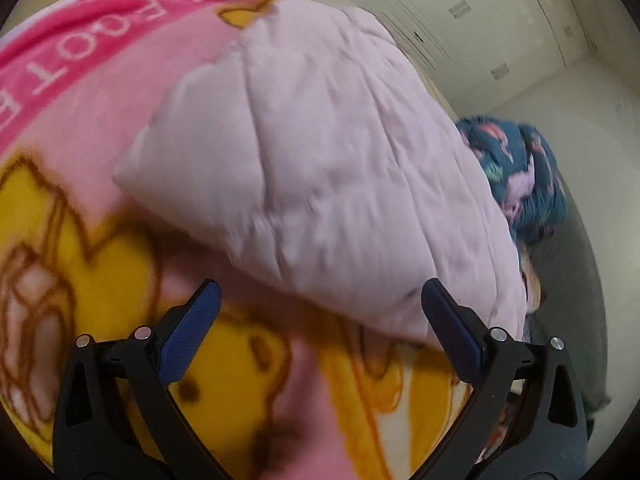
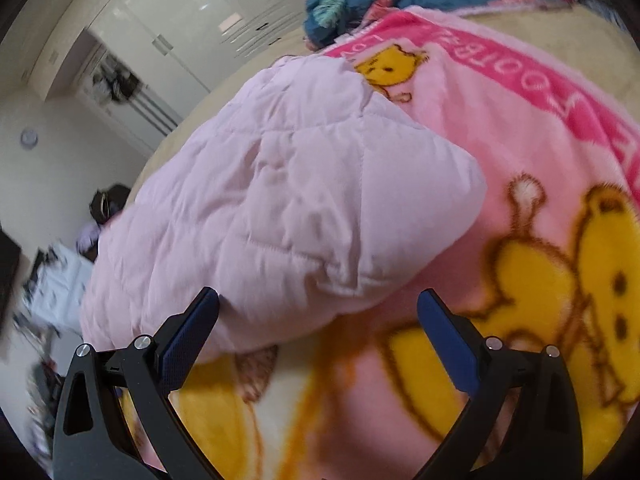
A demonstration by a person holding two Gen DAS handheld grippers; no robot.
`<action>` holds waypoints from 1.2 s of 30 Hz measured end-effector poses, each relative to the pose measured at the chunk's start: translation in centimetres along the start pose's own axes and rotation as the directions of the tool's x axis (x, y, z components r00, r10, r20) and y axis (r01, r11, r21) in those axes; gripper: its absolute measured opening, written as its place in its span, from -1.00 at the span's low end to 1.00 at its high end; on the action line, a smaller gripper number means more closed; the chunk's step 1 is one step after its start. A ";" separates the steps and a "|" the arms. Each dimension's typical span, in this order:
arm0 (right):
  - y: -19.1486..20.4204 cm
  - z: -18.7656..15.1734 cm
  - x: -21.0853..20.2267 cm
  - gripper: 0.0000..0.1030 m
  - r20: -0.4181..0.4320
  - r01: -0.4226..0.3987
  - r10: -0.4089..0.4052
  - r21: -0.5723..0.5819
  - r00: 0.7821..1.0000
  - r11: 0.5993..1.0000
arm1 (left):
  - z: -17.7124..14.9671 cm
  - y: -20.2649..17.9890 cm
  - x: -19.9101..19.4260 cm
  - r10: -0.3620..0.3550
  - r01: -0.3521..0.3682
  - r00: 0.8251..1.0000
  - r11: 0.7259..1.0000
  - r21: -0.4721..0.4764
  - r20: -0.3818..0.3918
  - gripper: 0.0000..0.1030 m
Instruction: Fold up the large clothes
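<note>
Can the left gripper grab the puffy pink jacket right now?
Probably yes. The left gripper is open, and the pink jacket's edge lies right ahead of its fingertips on the cartoon blanket, with nothing between them.

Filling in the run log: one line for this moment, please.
stage: between grasps | left tongs: open, empty | right tongs: open, empty | pale pink padded jacket: bunched on cartoon blanket | fold: unfinished

Pale pink quilted jacket (image 1: pixel 320 168) (image 2: pixel 288 208) lies bunched on cartoon blanket (image 1: pixel 100 128) (image 2: pixel 520 208).
</note>
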State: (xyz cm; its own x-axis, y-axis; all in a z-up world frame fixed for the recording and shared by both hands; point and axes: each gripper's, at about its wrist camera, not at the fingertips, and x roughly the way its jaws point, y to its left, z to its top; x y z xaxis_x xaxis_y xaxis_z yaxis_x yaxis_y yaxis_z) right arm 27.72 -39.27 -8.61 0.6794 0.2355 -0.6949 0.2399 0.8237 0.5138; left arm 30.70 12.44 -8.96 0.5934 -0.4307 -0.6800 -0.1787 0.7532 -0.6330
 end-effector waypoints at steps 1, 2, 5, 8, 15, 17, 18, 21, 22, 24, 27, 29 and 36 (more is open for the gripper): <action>-0.2 0.3 0.4 0.92 -0.005 -0.010 0.010 0.026 1.000 1.000 | 0.3 0.1 0.0 -0.001 0.001 1.000 1.000 -0.007 0.006 0.82; -0.2 0.6 0.7 0.92 -0.006 -0.015 0.015 0.043 1.000 0.999 | 0.8 0.2 0.2 -0.006 0.007 1.000 1.000 -0.013 0.010 0.82; -0.4 1.3 1.4 0.92 0.003 -0.034 0.034 0.088 0.999 0.996 | 1.7 0.1 0.6 -0.004 0.004 1.000 1.000 -0.026 0.023 0.82; -0.7 1.7 2.3 0.92 0.013 -0.051 0.049 0.132 0.999 0.990 | 2.2 0.3 1.3 -0.010 0.011 1.000 0.998 -0.060 0.026 0.82; -0.9 2.4 4.2 0.92 0.041 -0.092 0.085 0.196 0.996 0.976 | 3.8 0.4 3.3 -0.021 0.026 0.999 0.995 -0.098 0.045 0.84; -0.8 2.5 4.7 0.92 0.054 -0.095 0.085 0.194 0.995 0.976 | 4.2 0.5 3.7 -0.027 0.033 0.998 0.993 -0.111 0.054 0.84; -0.6 2.5 4.8 0.92 0.063 -0.090 0.080 0.186 0.995 0.978 | 4.2 0.4 3.8 -0.027 0.033 0.998 0.993 -0.112 0.056 0.84; -0.4 2.5 5.2 0.92 0.088 -0.087 0.073 0.165 0.993 0.982 | 4.4 0.3 4.2 -0.024 0.032 0.997 0.993 -0.111 0.070 0.84; -0.3 2.5 5.3 0.92 0.093 -0.088 0.074 0.162 0.993 0.983 | 4.5 0.3 4.4 -0.023 0.032 0.997 0.993 -0.112 0.074 0.84; -0.2 2.4 5.4 0.92 0.098 -0.093 0.079 0.153 0.992 0.984 | 4.6 0.1 4.5 -0.020 0.028 0.996 0.994 -0.107 0.082 0.84; -0.1 2.8 5.6 0.83 0.098 -0.105 0.093 0.130 0.991 0.986 | 4.3 -0.2 4.1 -0.014 0.022 0.995 0.996 -0.083 0.098 0.82; 0.3 2.8 5.2 0.64 0.105 -0.115 0.105 0.093 0.989 0.989 | 4.1 -0.8 3.8 -0.007 0.013 0.993 0.999 -0.047 0.117 0.70; 3.2 2.9 3.6 -0.03 0.124 -0.054 0.066 -0.091 0.990 0.994 | 3.9 -4.7 2.1 0.036 -0.066 0.985 0.982 0.176 0.168 -0.15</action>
State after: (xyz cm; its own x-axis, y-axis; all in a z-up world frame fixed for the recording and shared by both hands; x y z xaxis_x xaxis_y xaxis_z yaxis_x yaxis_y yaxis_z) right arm 32.93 -37.24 -8.05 0.7744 0.2233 -0.5920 0.1387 0.8530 0.5031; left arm 35.82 9.92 -5.99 0.7098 -0.3135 -0.6309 -0.0765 0.8560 -0.5114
